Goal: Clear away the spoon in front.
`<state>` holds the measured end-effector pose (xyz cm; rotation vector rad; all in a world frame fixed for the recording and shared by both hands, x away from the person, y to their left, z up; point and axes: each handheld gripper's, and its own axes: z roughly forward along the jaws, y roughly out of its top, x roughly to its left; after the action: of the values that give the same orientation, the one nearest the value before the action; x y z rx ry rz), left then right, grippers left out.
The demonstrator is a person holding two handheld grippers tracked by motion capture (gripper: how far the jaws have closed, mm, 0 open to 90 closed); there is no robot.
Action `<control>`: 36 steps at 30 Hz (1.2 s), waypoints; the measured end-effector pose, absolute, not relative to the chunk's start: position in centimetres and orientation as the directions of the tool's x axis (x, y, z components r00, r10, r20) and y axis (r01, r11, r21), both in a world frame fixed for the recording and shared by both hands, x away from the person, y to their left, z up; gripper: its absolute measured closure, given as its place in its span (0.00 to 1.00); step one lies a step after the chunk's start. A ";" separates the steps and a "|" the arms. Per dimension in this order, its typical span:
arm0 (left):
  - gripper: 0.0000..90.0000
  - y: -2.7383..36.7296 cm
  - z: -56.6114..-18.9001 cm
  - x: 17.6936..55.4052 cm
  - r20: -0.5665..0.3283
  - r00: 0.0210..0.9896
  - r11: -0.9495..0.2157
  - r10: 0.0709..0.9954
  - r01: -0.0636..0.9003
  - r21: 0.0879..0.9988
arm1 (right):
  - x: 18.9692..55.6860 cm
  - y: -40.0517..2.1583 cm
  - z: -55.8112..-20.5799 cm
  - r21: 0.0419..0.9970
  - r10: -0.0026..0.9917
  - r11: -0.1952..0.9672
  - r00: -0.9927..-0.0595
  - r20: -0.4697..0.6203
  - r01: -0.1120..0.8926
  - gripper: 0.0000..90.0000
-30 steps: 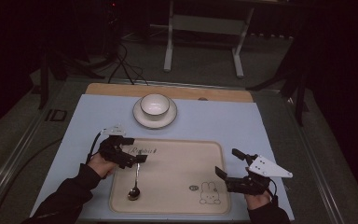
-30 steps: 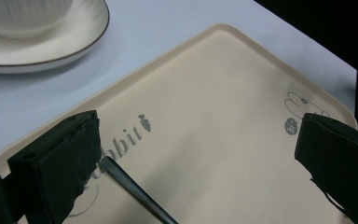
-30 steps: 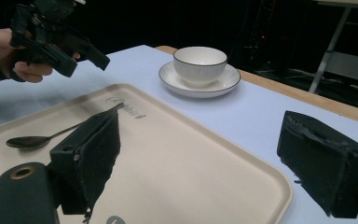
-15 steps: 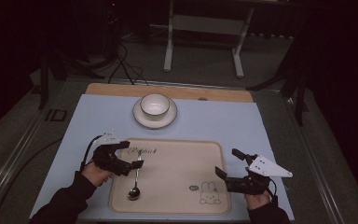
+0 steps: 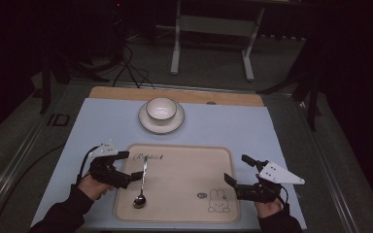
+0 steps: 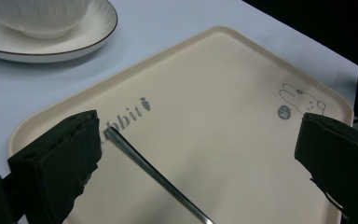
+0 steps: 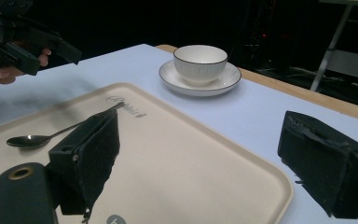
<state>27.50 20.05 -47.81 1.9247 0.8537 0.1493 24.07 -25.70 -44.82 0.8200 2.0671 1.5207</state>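
Observation:
A metal spoon (image 5: 141, 187) lies on the left side of the beige tray (image 5: 184, 170), bowl end toward the near edge. My left gripper (image 5: 132, 166) hovers at the tray's left rim, open, its jaws spread beside the spoon's handle. In the left gripper view the handle (image 6: 154, 172) runs across the tray (image 6: 223, 93) between the wide-apart jaws of the left gripper (image 6: 200, 158), close to the left one. My right gripper (image 5: 237, 169) stands open over the tray's right edge, holding nothing. In the right gripper view the spoon (image 7: 42, 137) lies beyond the left jaw of the right gripper (image 7: 205, 158).
A white cup (image 5: 161, 109) sits on a saucer (image 5: 161, 125) behind the tray on the pale blue mat (image 5: 102, 126). A rabbit drawing (image 5: 218, 200) marks the tray's near right corner. Dark floor, cables and a stand's legs lie beyond the table.
My left gripper has drawn back a little to the left and toward the near edge, away from the spoon's handle. The spoon and the right gripper have stayed put.

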 end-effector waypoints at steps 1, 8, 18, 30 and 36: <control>0.01 20.1 -48.0 27.4 -0.250 0.741 -0.263 0.623 0.500 0.825 | 24.1 -25.7 -44.8 0.955 0.688 0.219 -0.726 -0.006 0.199 0.14; 0.01 20.6 -48.6 27.1 -0.232 0.742 -0.269 0.629 0.488 0.830 | 24.1 -25.7 -44.8 0.955 0.687 0.221 -0.727 -0.007 0.199 0.14; 0.01 20.8 -49.7 26.6 -0.195 0.739 -0.267 0.645 0.457 0.849 | 24.1 -25.7 -44.9 0.954 0.684 0.224 -0.729 -0.007 0.201 0.14; 0.01 20.9 -50.4 26.9 -0.193 0.735 -0.241 0.650 0.441 0.865 | 24.4 -25.3 -45.1 0.948 0.670 0.234 -0.743 0.005 0.217 0.14; 0.01 20.9 -50.3 26.9 -0.193 0.733 -0.228 0.652 0.432 0.872 | 24.5 -25.3 -45.2 0.946 0.670 0.232 -0.743 0.013 0.225 0.14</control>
<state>26.91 20.93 -50.32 1.8657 0.8399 0.2569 24.47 -25.32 -45.21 0.8234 2.1142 1.5198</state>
